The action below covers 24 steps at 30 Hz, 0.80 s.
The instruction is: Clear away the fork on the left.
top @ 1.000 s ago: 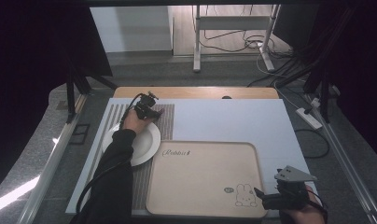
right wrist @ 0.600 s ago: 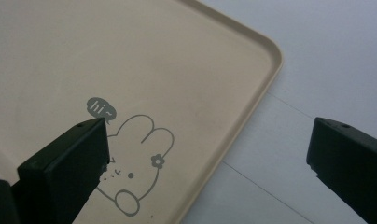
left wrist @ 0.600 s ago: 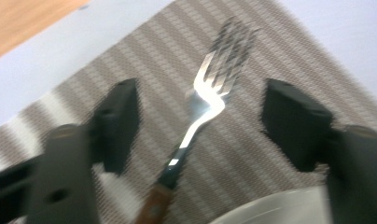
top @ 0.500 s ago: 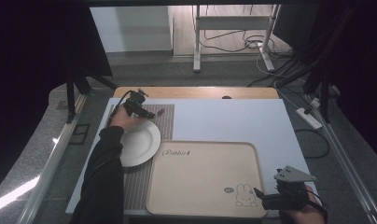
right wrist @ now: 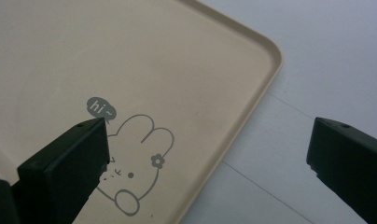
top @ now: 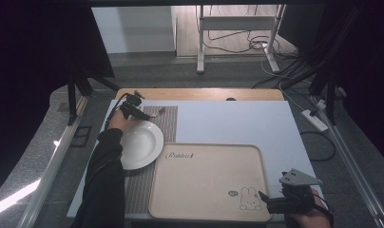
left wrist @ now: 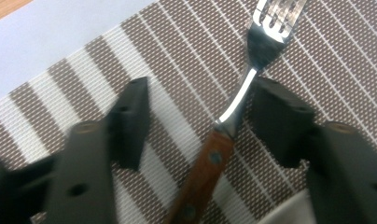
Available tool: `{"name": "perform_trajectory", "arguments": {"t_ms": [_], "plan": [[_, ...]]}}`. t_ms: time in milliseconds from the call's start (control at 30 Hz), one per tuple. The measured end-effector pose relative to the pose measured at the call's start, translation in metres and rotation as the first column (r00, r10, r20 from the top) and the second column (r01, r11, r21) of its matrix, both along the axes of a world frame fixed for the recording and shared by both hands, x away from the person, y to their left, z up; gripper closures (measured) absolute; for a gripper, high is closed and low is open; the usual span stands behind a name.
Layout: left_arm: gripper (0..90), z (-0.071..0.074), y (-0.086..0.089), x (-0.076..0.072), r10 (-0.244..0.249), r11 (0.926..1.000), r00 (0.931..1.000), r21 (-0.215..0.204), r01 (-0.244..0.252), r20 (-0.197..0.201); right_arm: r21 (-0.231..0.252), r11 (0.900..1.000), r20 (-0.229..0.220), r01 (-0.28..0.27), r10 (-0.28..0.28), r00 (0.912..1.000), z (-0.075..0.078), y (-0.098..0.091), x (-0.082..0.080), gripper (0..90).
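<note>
On the table: one white round plate [top: 141,143], one beige rounded-square tray [top: 206,175] printed with a rabbit, one brown-and-white striped woven placemat [top: 167,122], one steel fork with a riveted wooden handle [top: 158,112].

Two grippers in hand. Left gripper [top: 143,114] at the far left of the table, just beyond the plate, over the striped mat. Right gripper [top: 265,201] at the near right corner of the tray.

From the left gripper view: fork [left wrist: 233,112] lying flat on the mat [left wrist: 177,60], tines up-frame, handle running down between the jaws. Jaws about half apart, having just been closing; right jaw close against the fork's steel neck, left jaw well clear, so no grip on it. A sliver of the plate's rim [left wrist: 289,212] at the bottom edge. From the high view, merely a small glint of the fork beside the jaws.

From the right gripper view: jaws spread wide, holding nothing, astride the tray's rim [right wrist: 252,107], one jaw over the rabbit drawing and its "hi~" bubble, the other over the pale table surface [right wrist: 326,56].
</note>
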<state>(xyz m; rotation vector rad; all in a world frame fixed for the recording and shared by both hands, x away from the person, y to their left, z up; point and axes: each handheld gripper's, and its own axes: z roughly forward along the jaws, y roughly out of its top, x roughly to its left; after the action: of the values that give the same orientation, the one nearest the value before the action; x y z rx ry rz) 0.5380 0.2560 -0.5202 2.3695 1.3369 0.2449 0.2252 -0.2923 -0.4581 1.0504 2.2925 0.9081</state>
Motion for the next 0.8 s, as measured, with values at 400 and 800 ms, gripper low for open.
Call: {"name": "perform_trajectory", "arguments": {"t_ms": [400, 800], "plan": [[78.5, 0.002, 0.014, -0.007, -0.029, 0.9996, 0.9995, -0.004, 0.029, -0.008, -0.005, 1.0000, 0.000, 0.000, 0.000, 1.0000, 0.000, 0.001, 0.000, 0.0], [78.6, 0.026, 0.041, -0.013, 0.003, 0.9996, 0.9983, 0.027, -0.005, 0.058, -0.004, 1.0000, 0.000, 0.000, 0.000, 1.0000, 0.000, 0.001, 0.000, 0.0]]}}
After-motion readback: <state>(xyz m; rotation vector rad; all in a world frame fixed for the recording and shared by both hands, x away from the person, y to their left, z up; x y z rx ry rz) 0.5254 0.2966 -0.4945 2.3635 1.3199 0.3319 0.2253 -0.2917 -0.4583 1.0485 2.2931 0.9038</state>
